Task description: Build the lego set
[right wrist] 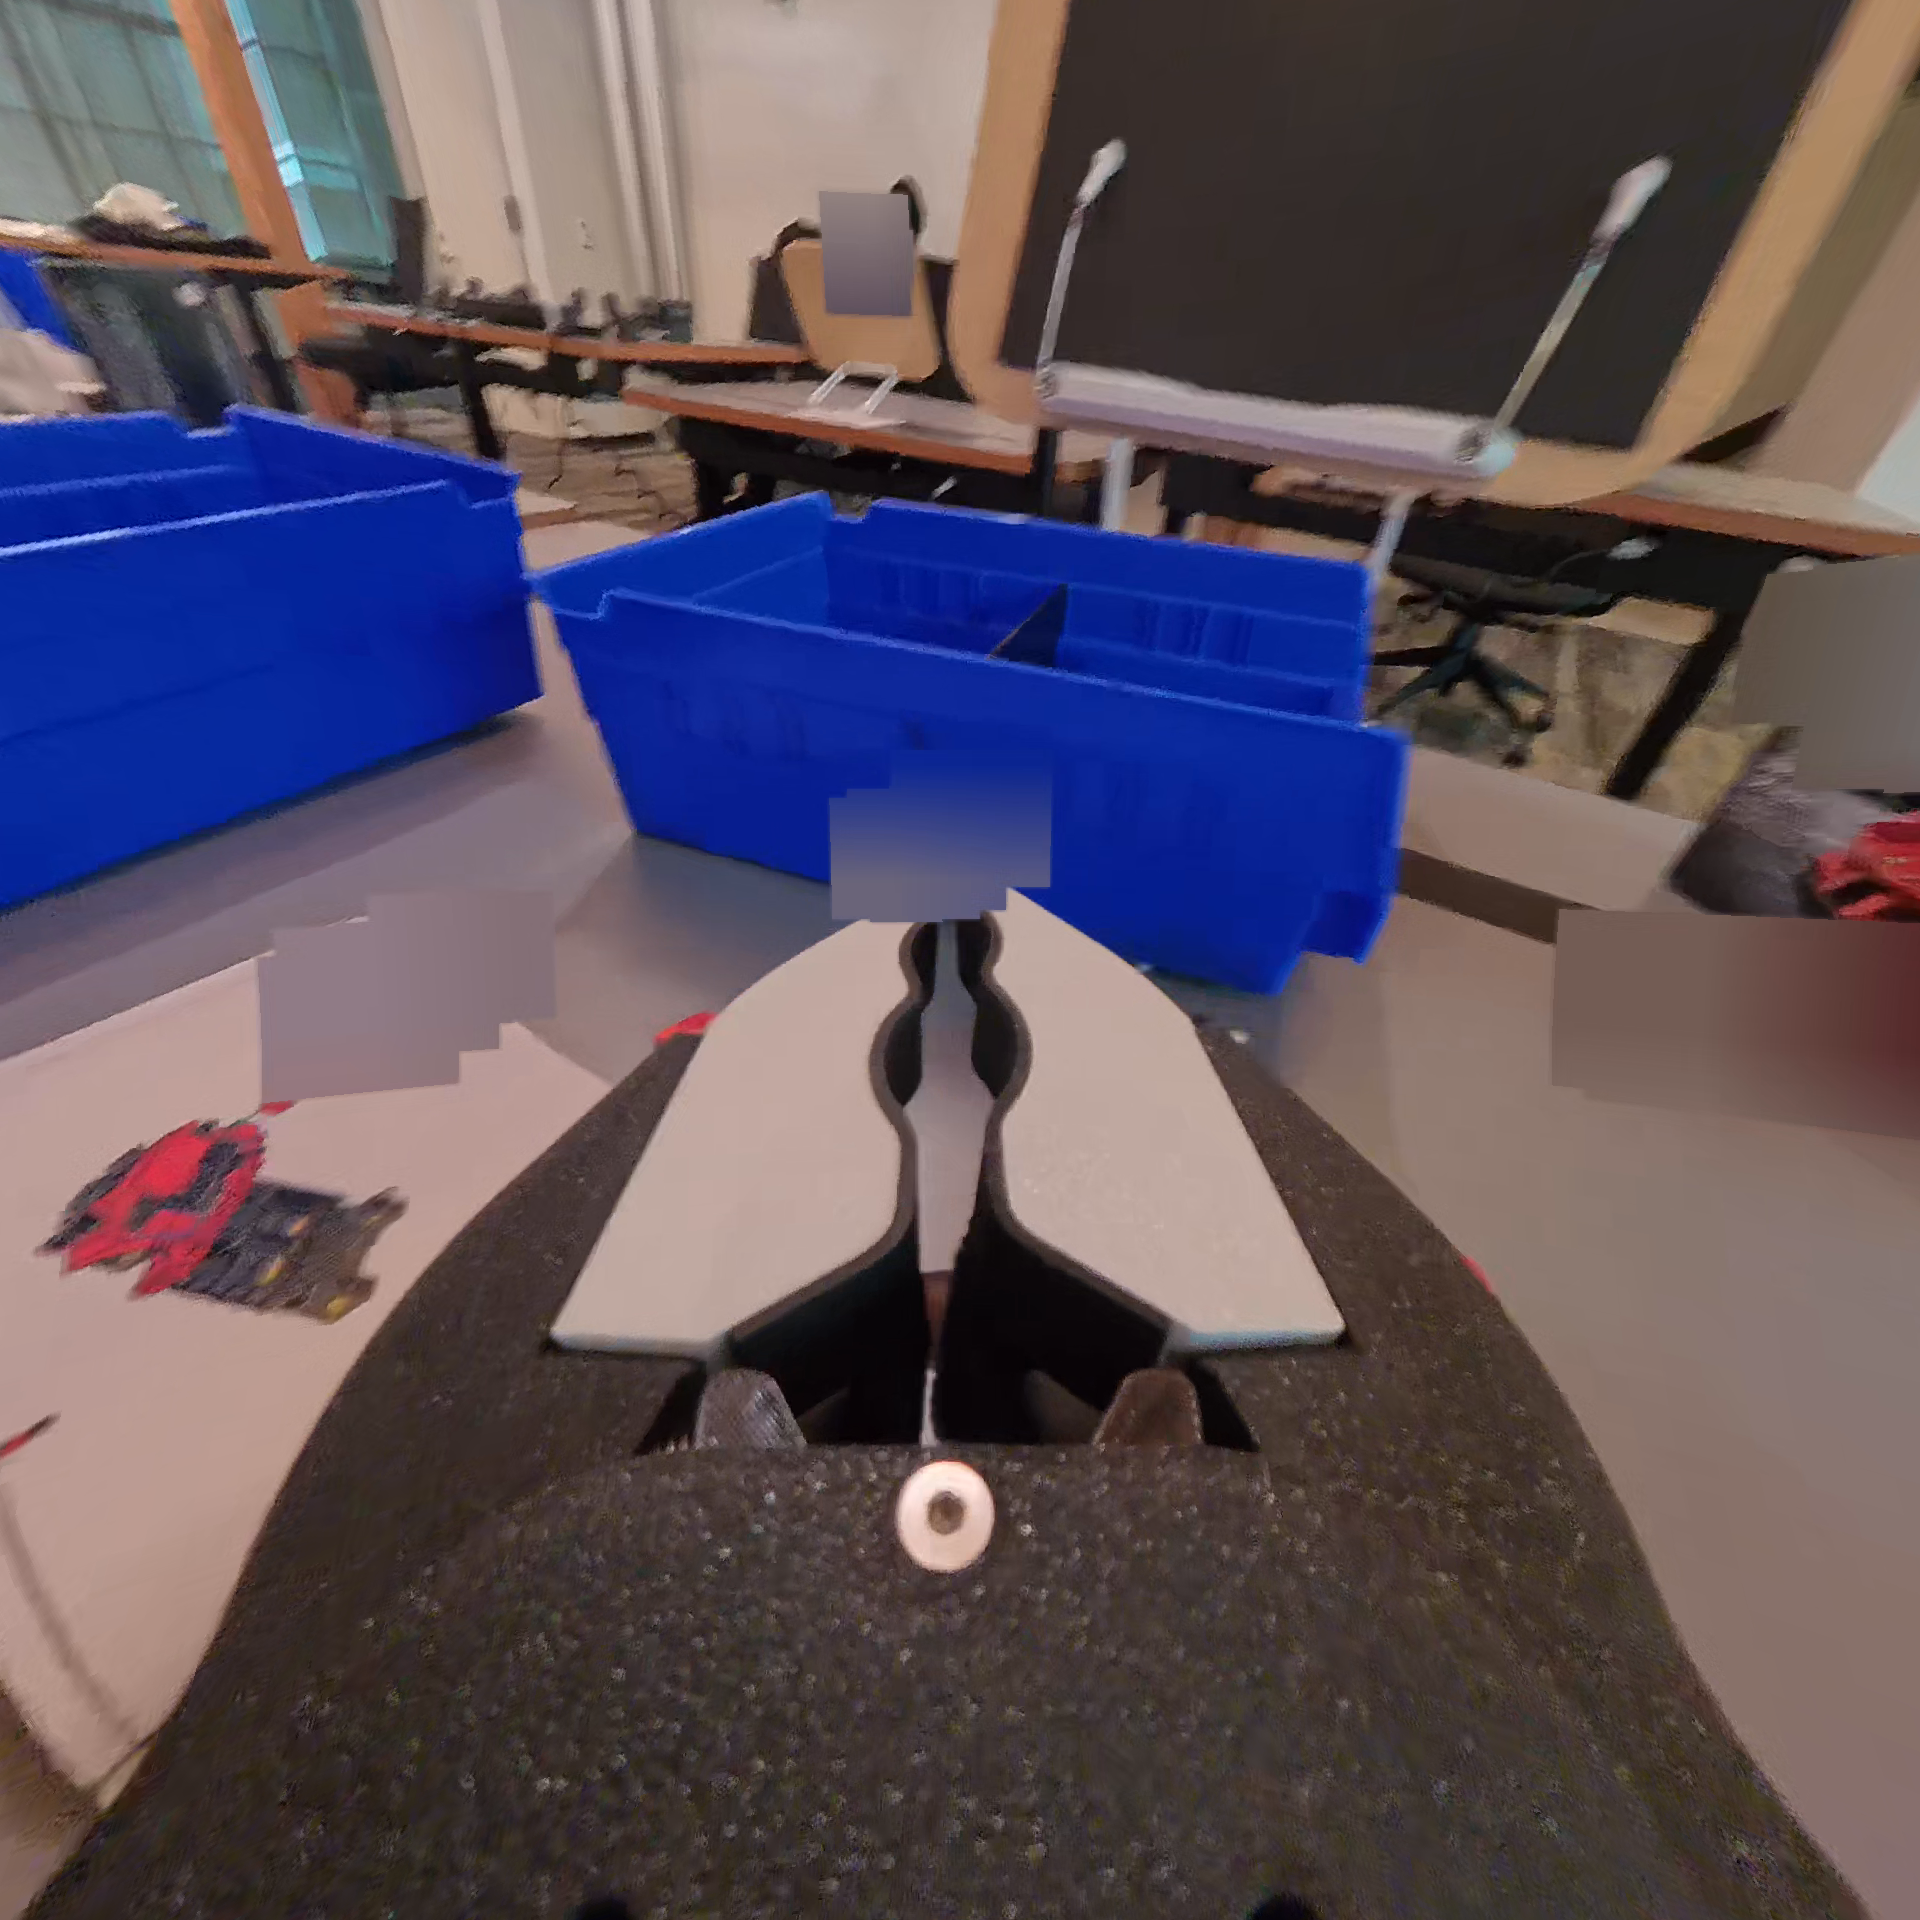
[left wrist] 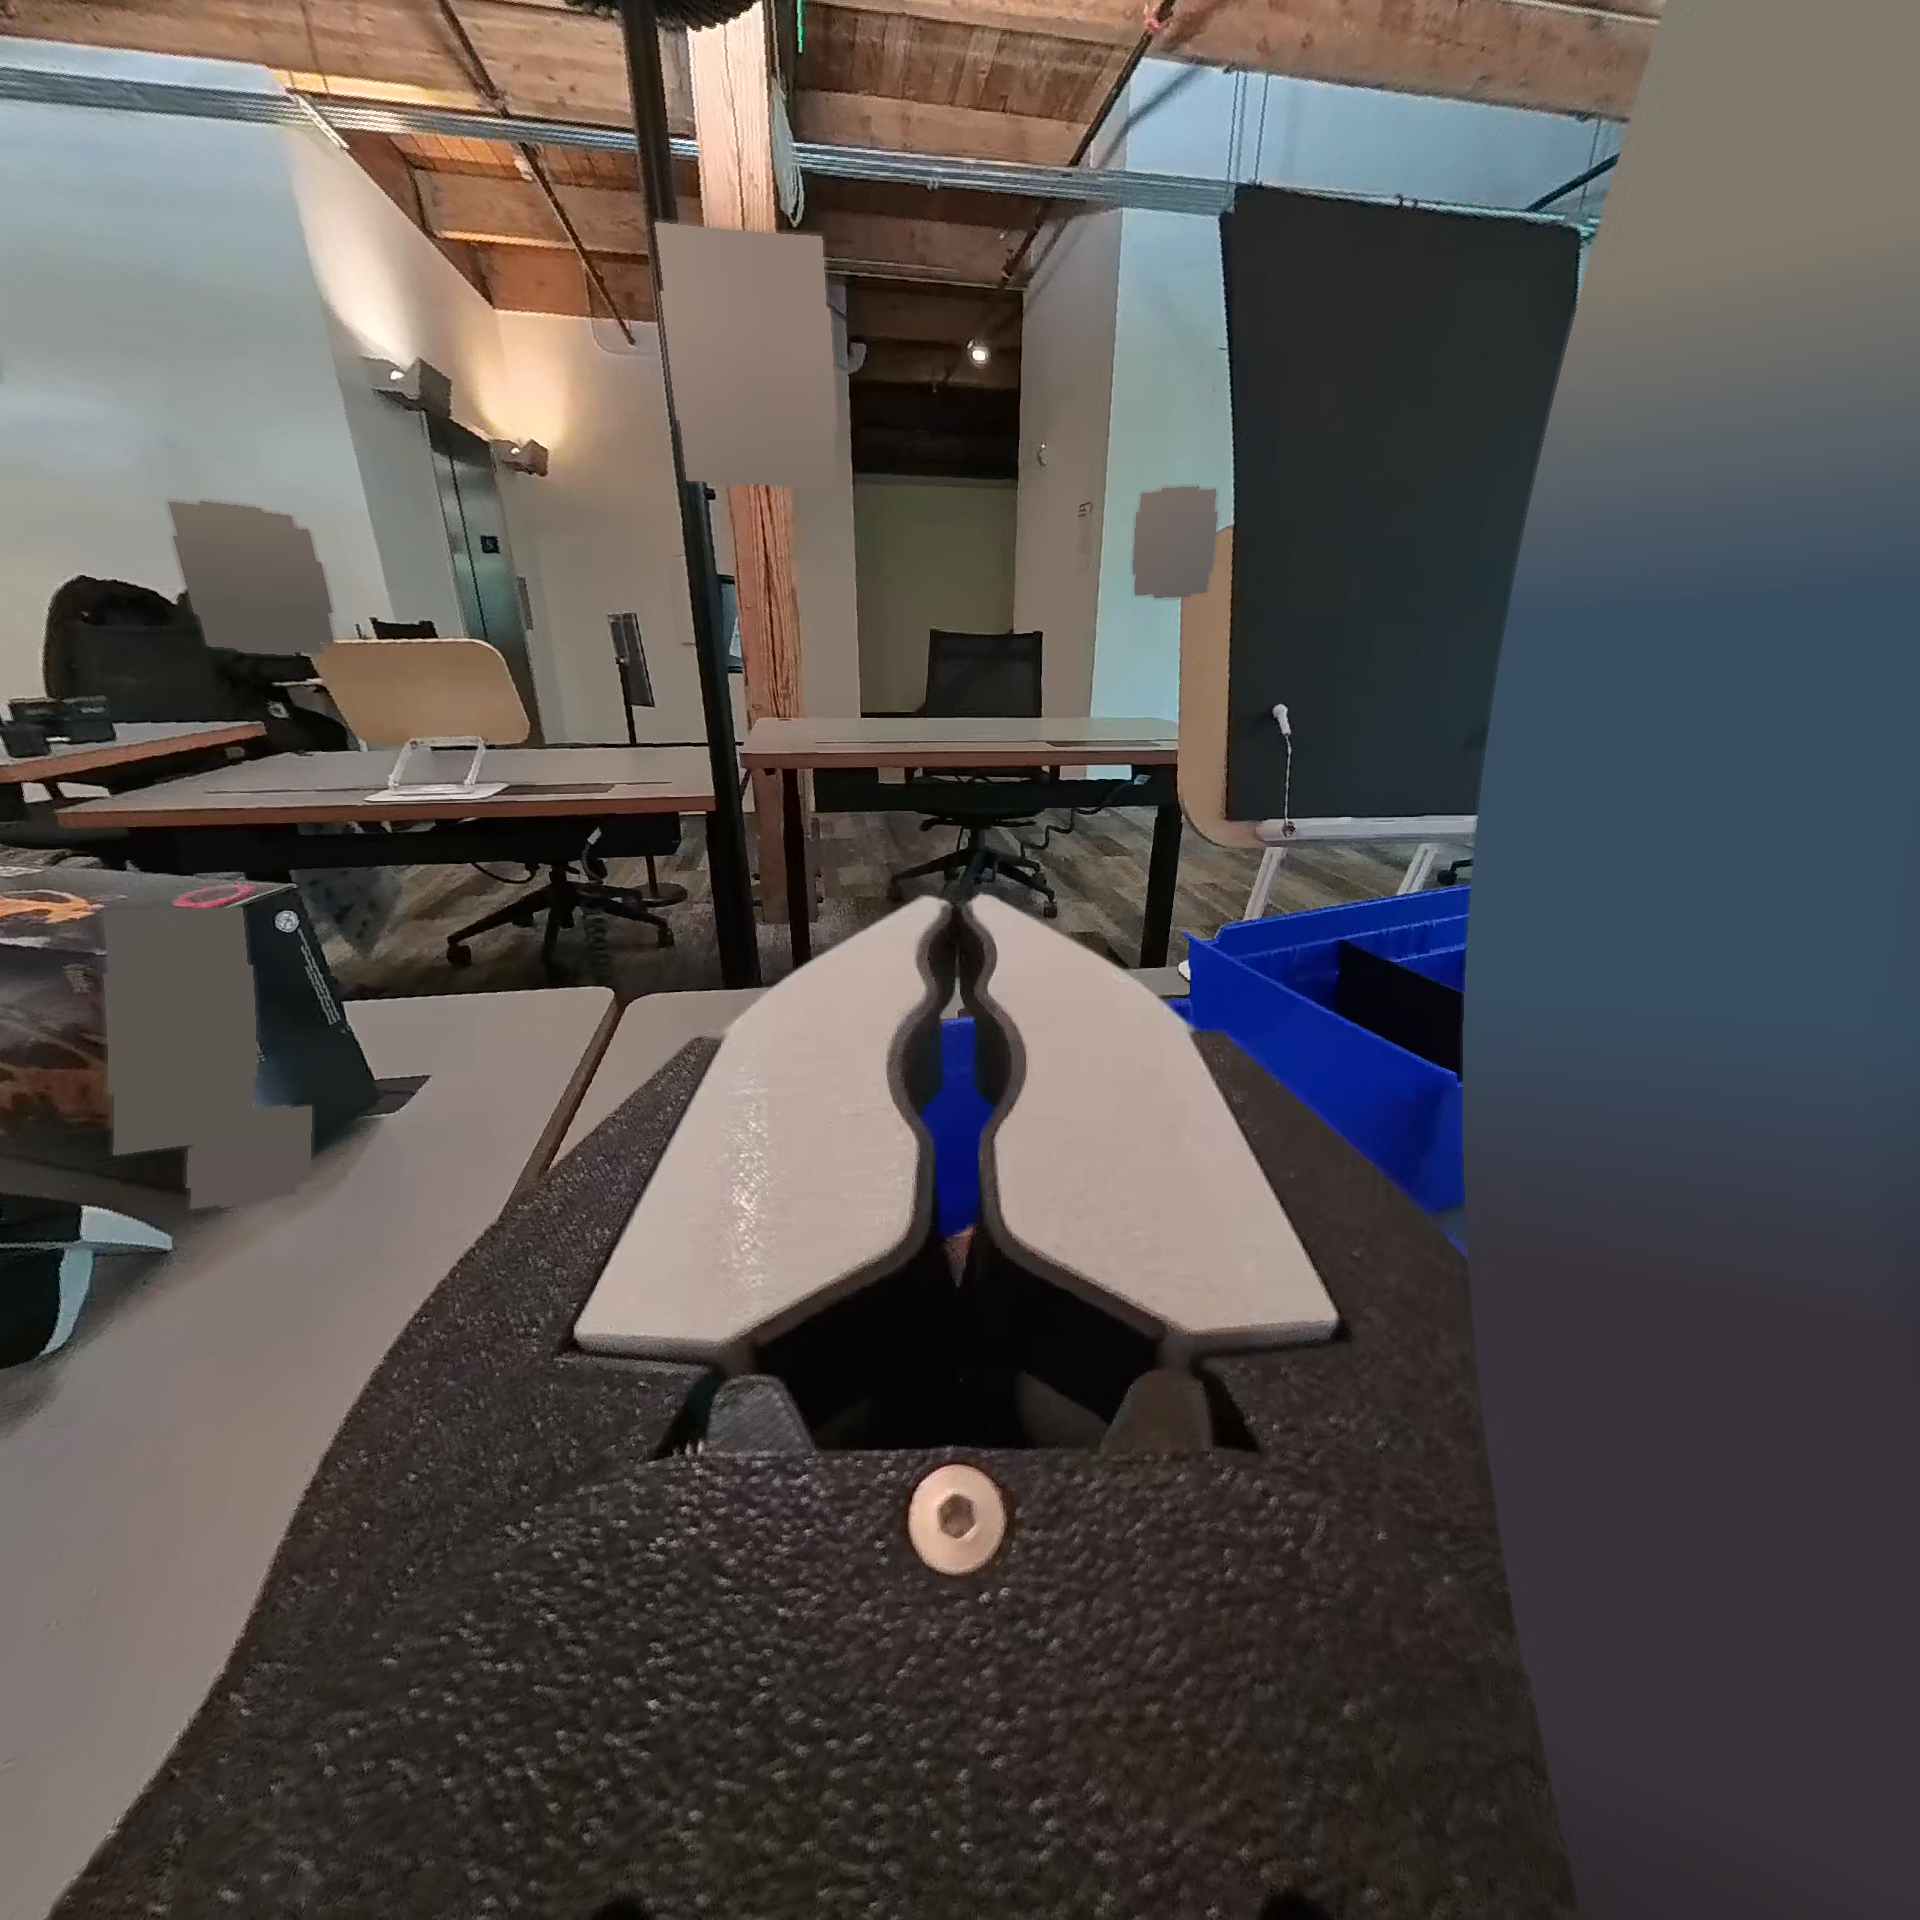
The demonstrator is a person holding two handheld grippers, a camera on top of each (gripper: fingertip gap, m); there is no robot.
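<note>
We see two tongs, one per view. The left tongs (left wrist: 957, 914) have their tips pressed together, with nothing that we can see between them; they are raised and look level across a grey table (left wrist: 260, 1403). Just past them sits one blue bin (left wrist: 1340, 1029) with a dark divider inside, and at the left edge stands one dark printed box (left wrist: 62, 997).

The right tongs (right wrist: 951, 935) are nearly closed, a narrow gap showing along their length; a blurred patch covers the tips, so we cannot tell whether they hold anything.

In the right wrist view we count two blue bins: a near bin (right wrist: 1143, 821) straight ahead and a second bin (right wrist: 249, 623) to its left, apart from it.

The lego shows as a red and black model (right wrist: 208, 1205) pictured on one white sheet (right wrist: 312, 1403) lying left of the right tongs. We make out no loose bricks clearly.
</note>
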